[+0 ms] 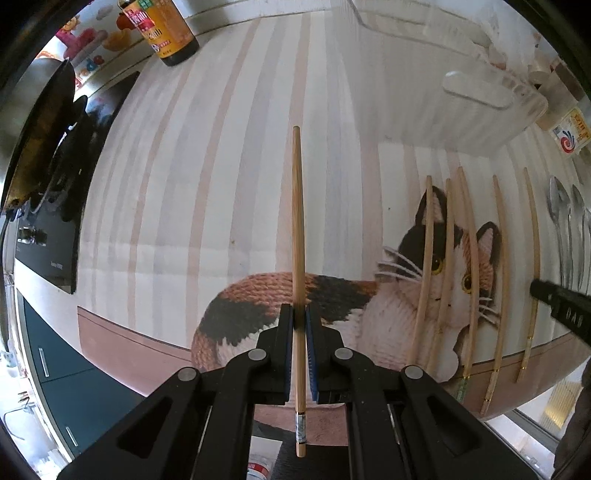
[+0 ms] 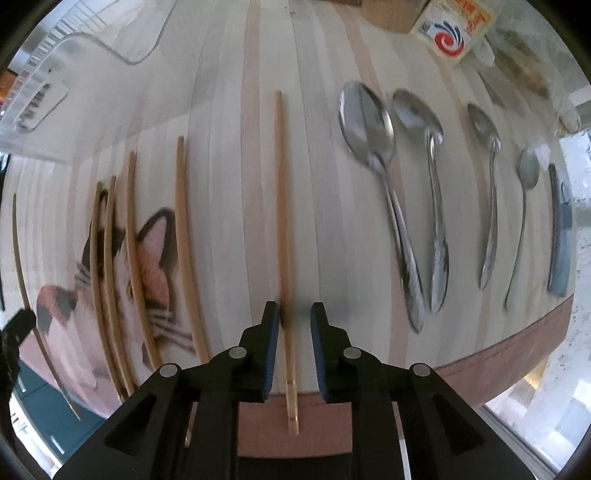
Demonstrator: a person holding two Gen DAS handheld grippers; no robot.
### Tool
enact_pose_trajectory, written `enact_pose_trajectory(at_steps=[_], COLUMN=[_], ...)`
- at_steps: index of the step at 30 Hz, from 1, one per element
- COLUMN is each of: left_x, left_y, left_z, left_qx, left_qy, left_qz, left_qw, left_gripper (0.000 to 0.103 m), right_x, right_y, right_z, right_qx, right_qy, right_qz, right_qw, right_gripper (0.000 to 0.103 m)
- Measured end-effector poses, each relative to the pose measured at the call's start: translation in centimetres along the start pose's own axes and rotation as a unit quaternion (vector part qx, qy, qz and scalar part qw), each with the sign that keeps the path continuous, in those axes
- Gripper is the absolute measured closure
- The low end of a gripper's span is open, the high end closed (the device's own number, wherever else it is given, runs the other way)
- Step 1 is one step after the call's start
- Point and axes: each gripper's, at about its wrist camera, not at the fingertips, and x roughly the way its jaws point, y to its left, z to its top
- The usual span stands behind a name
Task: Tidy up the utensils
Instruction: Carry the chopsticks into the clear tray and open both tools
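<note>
Two grippers busy: left gripper (image 1: 299, 314) pinches one chopstick (image 1: 297, 221) above the mat (image 1: 221, 184); right gripper (image 2: 294, 314) jaws parted around a laid chopstick (image 2: 282, 192). Set the held one down parallel.

Striped tablecloth with a knitted-cat print (image 1: 229, 177) covers the table, and everything sits relative to that cat. One wooden chopstick (image 1: 297, 258) hangs above the cat's back, clamped in the left gripper (image 1: 299, 317). Four bamboo chopsticks (image 1: 448, 266) lie side by side across the cat's face. Right of the face lies a lone bamboo chopstick (image 2: 283, 229), between the parted fingers of the right gripper (image 2: 294, 325). Further right, four steel spoons (image 2: 428, 199) lie in a row. Behind the cat sits a clear plastic tray (image 1: 461, 66); far behind-left, a brown sauce bottle (image 1: 166, 33).
</note>
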Motion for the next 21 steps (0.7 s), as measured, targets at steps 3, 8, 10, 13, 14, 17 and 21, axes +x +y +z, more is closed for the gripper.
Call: enact_pose_trajectory(at_steps=[3,8,10,13,14,17,21], left_x=[0.0,-1.4,-3.1,-6.0,-7.3,-10.8,-14.9], left_y=[0.2,-0.3,0.2,1.1,1.4,2.0,1.5], left_z=[-0.2,-0.2,-0.1,0.2,0.5,1.8,4.5], left_qx=[-0.001,-0.002,-0.006,-0.017,-0.022,-0.029,-0.031], left_qy=[-0.001,-0.015,-0.030,-0.059,-0.071,-0.106,-0.140], left_qz=[0.001,-0.001,-0.004,-0.013,-0.018,-0.036,-0.077], left_qw=[1.0000,0.9999,0.9995,0.9980,0.9971,0.9933,0.9867], left_gripper=[0.099,0.099,0.099,0.099,0.099,0.099,0.099], right_x=[-0.1,-0.3,-1.0,-3.6,-4.8,-8.5,-13.5], right_y=[0.7,2.2,2.2,1.8,1.6,0.9,0.0], right_z=[1.1,1.1,0.1,-1.8,-2.1,-2.4,-0.7], right_qx=[0.004,-0.010,-0.009,-0.007,-0.006,-0.004,-0.003], right_qy=[-0.003,-0.013,-0.021,-0.040,-0.049,-0.080,-0.115], right_qz=[-0.002,-0.009,0.003,0.032,0.042,0.070,0.109], right_qw=[1.000,1.000,1.000,0.999,0.998,0.994,0.987], right_gripper=[0.090,0.096,0.096,0.096,0.096,0.096,0.096])
